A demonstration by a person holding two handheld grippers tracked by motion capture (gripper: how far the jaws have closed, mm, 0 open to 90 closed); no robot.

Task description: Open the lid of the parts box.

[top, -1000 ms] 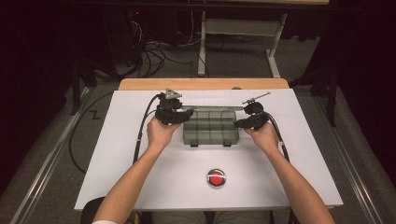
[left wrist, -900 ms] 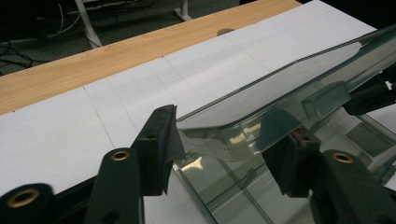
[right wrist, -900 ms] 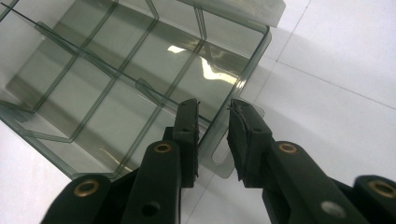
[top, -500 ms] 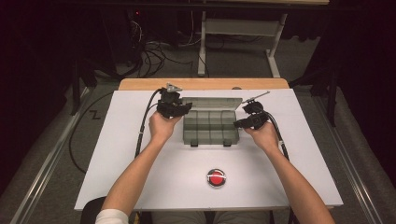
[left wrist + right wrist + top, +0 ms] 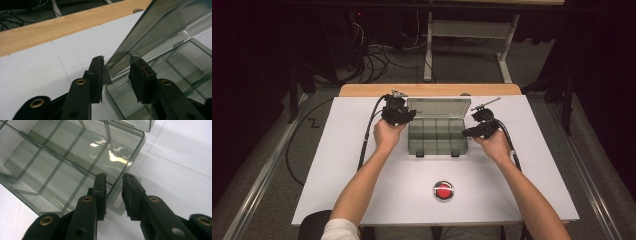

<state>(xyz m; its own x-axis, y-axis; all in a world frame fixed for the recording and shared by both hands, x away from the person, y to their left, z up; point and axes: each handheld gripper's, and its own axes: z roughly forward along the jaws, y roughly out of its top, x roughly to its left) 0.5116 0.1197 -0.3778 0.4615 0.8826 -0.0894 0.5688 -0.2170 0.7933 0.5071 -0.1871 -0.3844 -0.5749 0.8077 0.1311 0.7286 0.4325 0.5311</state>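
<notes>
Both forearms reach forward over the worktop (image 5: 522, 130). The left tool (image 5: 116, 75) sits at the open box's (image 5: 437, 132) far-left corner, jaws parted astride its lid edge. The right tool (image 5: 113, 192) sits at the box's right side, jaws parted.

Smoky-grey clear box (image 5: 437, 135), red button (image 5: 443, 190)

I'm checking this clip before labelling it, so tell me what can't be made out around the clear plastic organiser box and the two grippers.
- High view: jaw positions of the left gripper and right gripper are too small to read.
- Left gripper view: whether the pads touch the raised clear lid; the lid's far end is cut off by the frame's top edge.
- Right gripper view: the clear plastic organiser box runs off the left and top edges, so its compartments can't be counted.
- High view: markings on the round red button are blurred.
</notes>
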